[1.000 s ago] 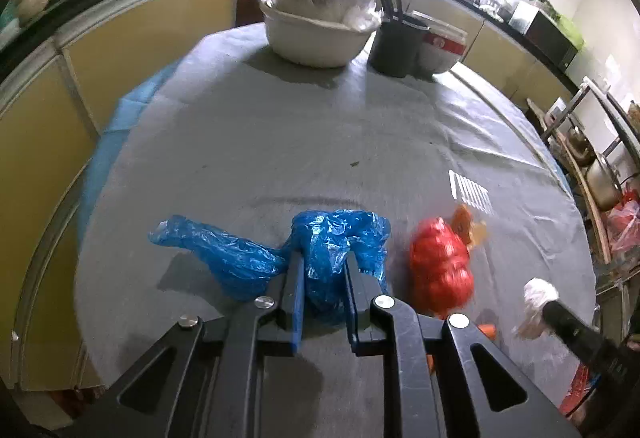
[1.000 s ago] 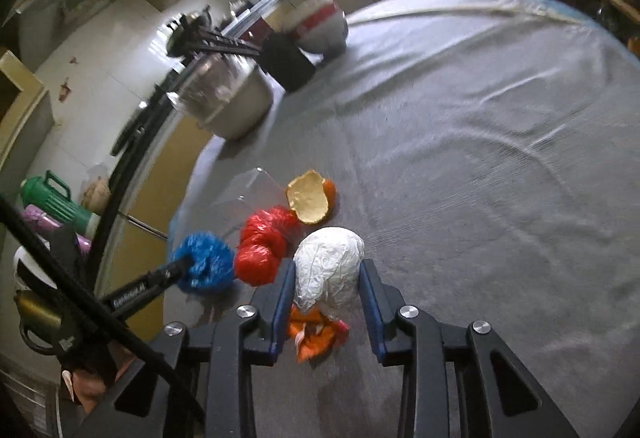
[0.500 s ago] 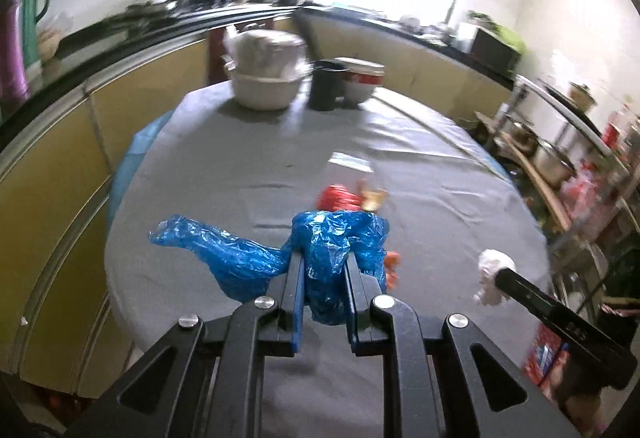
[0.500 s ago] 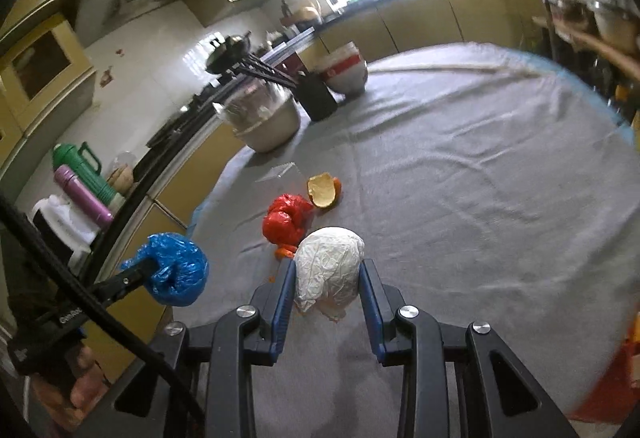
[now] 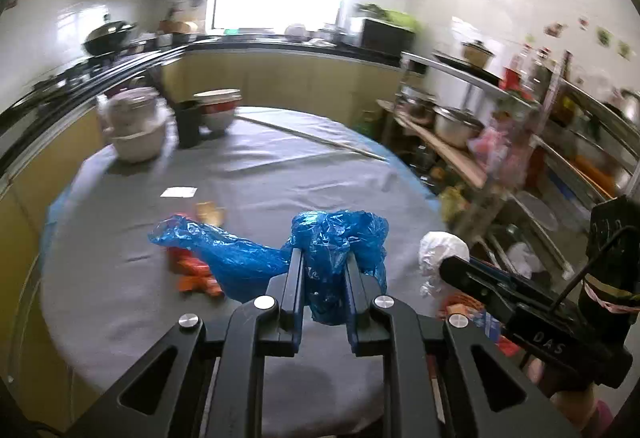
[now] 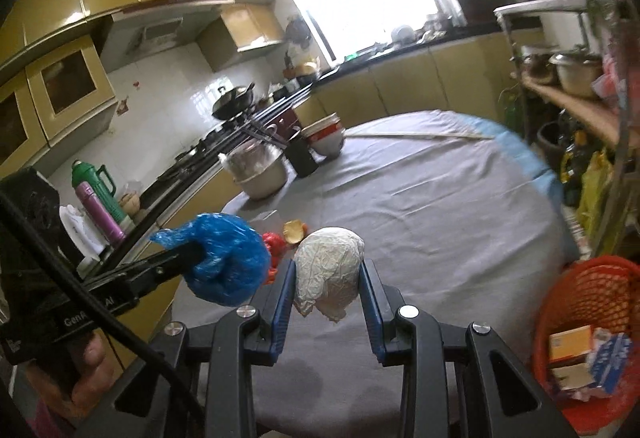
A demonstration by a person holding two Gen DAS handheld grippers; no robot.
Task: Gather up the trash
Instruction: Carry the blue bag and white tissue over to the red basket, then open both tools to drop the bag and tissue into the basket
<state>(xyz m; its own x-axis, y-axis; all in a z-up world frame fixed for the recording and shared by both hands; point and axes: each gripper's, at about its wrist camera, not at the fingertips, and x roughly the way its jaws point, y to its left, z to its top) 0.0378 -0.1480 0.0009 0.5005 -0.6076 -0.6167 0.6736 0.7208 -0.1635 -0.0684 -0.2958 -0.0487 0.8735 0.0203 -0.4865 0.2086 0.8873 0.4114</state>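
My left gripper (image 5: pixel 322 258) is shut on a crumpled blue plastic bag (image 5: pixel 336 250), held in the air above the near part of the round grey table (image 5: pixel 280 166); the bag also shows in the right wrist view (image 6: pixel 228 258). My right gripper (image 6: pixel 326 270) is shut on a crumpled white paper ball (image 6: pixel 330 272), seen from the left wrist as well (image 5: pixel 442 248). On the table lie a red bag (image 6: pixel 276 244), orange scraps (image 5: pixel 192 272) and an orange peel (image 6: pixel 294 230). A red mesh basket (image 6: pixel 580 286) with cartons stands at the lower right beside the table.
At the table's far side stand a covered white bowl (image 5: pixel 138 128), a black cup (image 5: pixel 188 122), stacked bowls (image 5: pixel 218 108) and chopsticks (image 6: pixel 420 136). A clear wrapper (image 5: pixel 178 192) lies mid-table. Metal shelves with pots (image 5: pixel 460 122) stand to the right, counters behind.
Both grippers have risen and drawn back from the table with their loads. The views now show the whole kitchen, the red basket has come into the right view, and the remaining trash lies farther away.
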